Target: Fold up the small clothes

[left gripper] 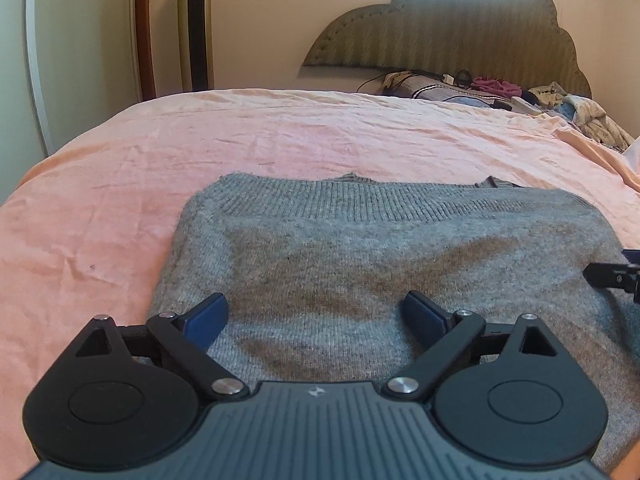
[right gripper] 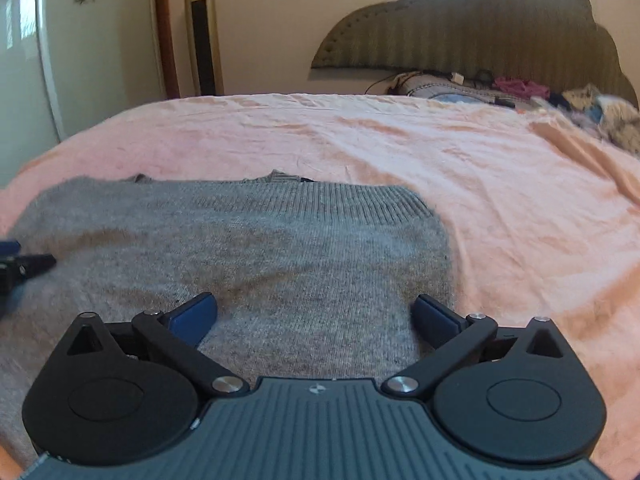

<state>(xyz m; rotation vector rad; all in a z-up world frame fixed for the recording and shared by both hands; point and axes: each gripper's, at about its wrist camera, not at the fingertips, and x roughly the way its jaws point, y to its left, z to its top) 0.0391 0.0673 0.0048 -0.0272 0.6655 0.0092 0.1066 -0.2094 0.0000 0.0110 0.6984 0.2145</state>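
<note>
The folded grey knitted sweater (left gripper: 360,264) lies flat on the wrinkled pink bedsheet (left gripper: 280,140), ribbed hem toward the headboard. The left gripper (left gripper: 316,316) hovers over its near part, blue-padded jaws spread wide, nothing between them. The right gripper (right gripper: 316,314) is likewise wide and empty near the sweater's right edge. A heap of mixed clothes and cables (left gripper: 520,96) lies below the scalloped olive padded headboard (left gripper: 460,28). A gold-and-black tower fan (left gripper: 196,28) stands against the cream wall.
</note>
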